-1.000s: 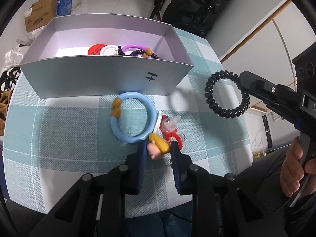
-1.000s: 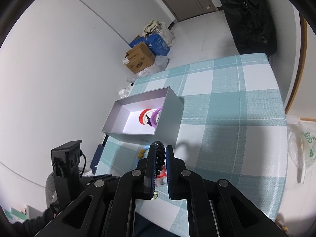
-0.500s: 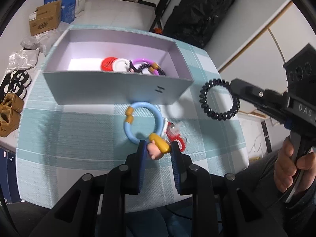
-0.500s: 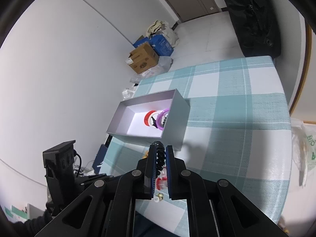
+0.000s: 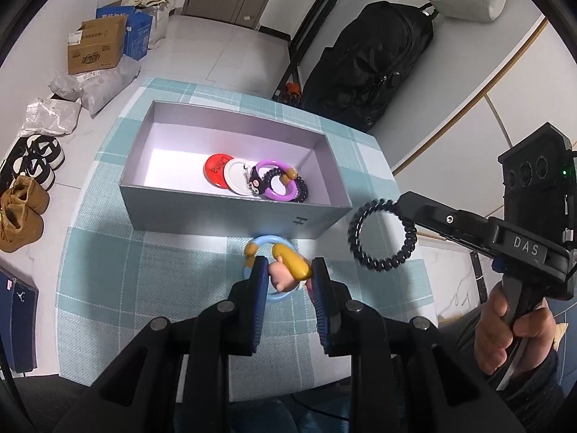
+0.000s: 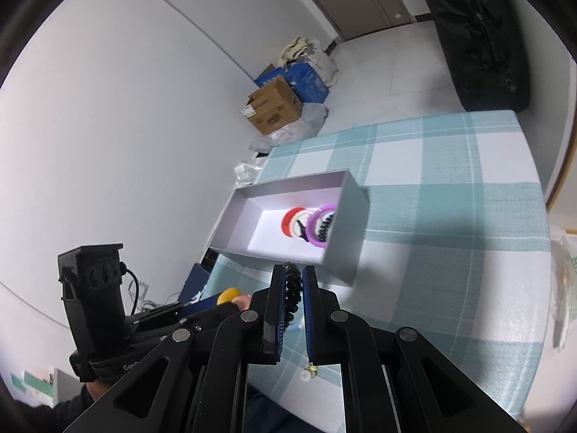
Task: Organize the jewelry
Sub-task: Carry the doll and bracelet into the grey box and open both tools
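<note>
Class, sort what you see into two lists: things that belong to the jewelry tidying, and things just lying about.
Belongs to the job:
grey box
purple ring
blue ring
black coil band
left gripper
right gripper

Lying about:
cardboard box
black bag
shoes

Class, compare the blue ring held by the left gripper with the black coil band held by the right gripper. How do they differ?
The blue ring is smooth and carries a doll-like charm with yellow pieces; the black coil band is ridged, spiral and plain. The left gripper grips the ring by that charm, while the right gripper pinches the band's own loop. Both are ring-shaped and held up, outside the grey box.
</note>
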The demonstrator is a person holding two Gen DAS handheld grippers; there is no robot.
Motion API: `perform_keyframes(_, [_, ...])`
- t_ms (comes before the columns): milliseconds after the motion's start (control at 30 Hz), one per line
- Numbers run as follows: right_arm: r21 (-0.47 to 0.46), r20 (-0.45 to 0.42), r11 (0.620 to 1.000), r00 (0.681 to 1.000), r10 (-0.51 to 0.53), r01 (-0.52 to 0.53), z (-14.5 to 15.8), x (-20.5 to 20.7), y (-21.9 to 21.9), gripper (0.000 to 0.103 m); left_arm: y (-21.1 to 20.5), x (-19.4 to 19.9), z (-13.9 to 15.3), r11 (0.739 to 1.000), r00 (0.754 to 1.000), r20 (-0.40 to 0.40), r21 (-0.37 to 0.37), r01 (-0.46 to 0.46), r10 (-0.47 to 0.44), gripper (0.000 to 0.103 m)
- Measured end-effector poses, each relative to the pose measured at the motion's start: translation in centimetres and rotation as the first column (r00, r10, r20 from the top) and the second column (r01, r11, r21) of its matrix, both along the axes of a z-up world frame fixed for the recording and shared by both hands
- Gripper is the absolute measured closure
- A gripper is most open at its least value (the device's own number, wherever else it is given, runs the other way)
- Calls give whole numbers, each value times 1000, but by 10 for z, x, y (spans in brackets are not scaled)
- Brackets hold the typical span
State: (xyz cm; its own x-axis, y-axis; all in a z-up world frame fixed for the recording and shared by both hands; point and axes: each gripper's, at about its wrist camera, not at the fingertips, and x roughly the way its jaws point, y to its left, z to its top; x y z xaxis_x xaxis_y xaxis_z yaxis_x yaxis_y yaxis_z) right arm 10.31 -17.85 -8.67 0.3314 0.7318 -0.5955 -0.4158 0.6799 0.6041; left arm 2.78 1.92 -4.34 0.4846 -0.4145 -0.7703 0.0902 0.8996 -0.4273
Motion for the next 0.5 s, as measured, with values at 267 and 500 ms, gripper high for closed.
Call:
perform_keyframes(267, [13,10,1000,1000,17,-17,4,7,14,95,7,9,5,999,999,15,-28,-29,29,84])
perform_keyframes(500, [39,16,999,1000,19,-20,8,15,19,95,17,26,9,997,998,18,-33,-66,67,84])
